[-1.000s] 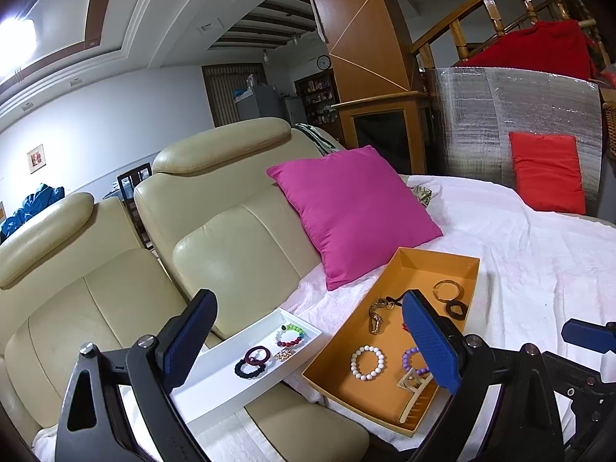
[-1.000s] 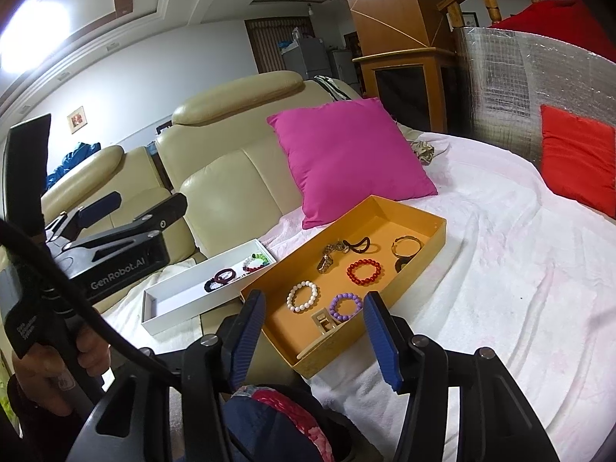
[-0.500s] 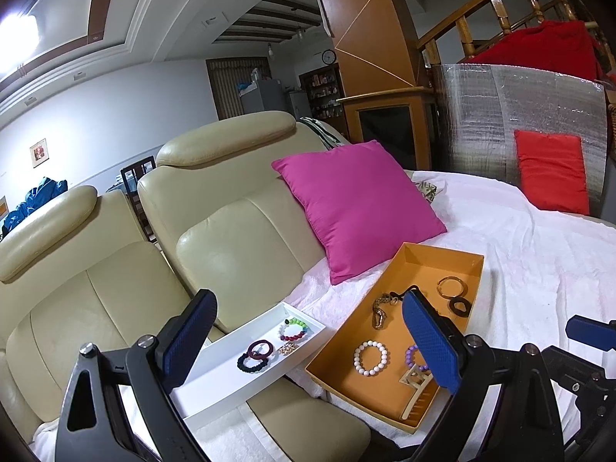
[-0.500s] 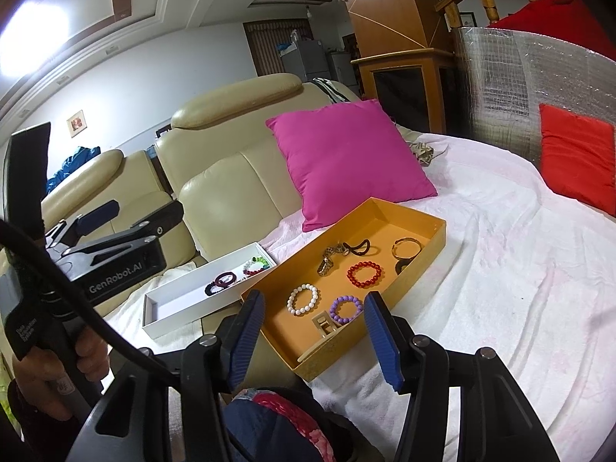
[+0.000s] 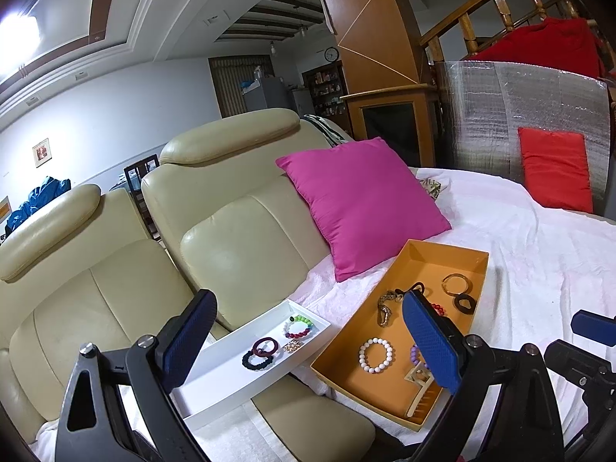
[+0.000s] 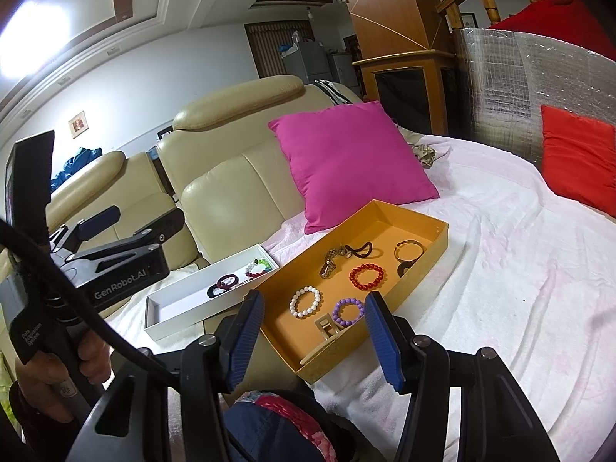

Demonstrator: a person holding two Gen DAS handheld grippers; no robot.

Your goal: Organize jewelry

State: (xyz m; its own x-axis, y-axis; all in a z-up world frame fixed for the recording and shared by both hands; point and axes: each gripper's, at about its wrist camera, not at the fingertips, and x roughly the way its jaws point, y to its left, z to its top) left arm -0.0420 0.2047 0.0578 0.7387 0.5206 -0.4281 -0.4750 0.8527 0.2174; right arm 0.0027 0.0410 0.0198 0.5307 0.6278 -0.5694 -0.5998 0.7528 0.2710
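Observation:
An orange tray (image 5: pixel 400 265) (image 6: pixel 439 231) lies on the white cloth and holds a white bead bracelet (image 5: pixel 376 355) (image 6: pixel 305 301), a purple one (image 6: pixel 347 311), a red one (image 6: pixel 367 277), a gold bangle (image 6: pixel 410 249), a black hair tie (image 6: pixel 362 249) and a beige hair clip (image 5: pixel 417 379). A white tray (image 5: pixel 215 385) (image 6: pixel 173 312) to its left holds a multicoloured bracelet (image 5: pixel 298 327) and dark ones (image 5: pixel 260 354). My left gripper (image 5: pixel 308 342) is open and empty above both trays. My right gripper (image 6: pixel 313 333) is open and empty near the orange tray's near end.
A magenta pillow (image 5: pixel 362 200) (image 6: pixel 346 161) leans on the cream sofa (image 5: pixel 238 231) behind the trays. A red cushion (image 6: pixel 577 161) rests against a silver foil panel at the right. White cloth (image 6: pixel 519 269) covers the seat.
Both cameras have shifted slightly, with the trays drifting a little in view. Both grippers stay open and empty; no jewelry has moved.

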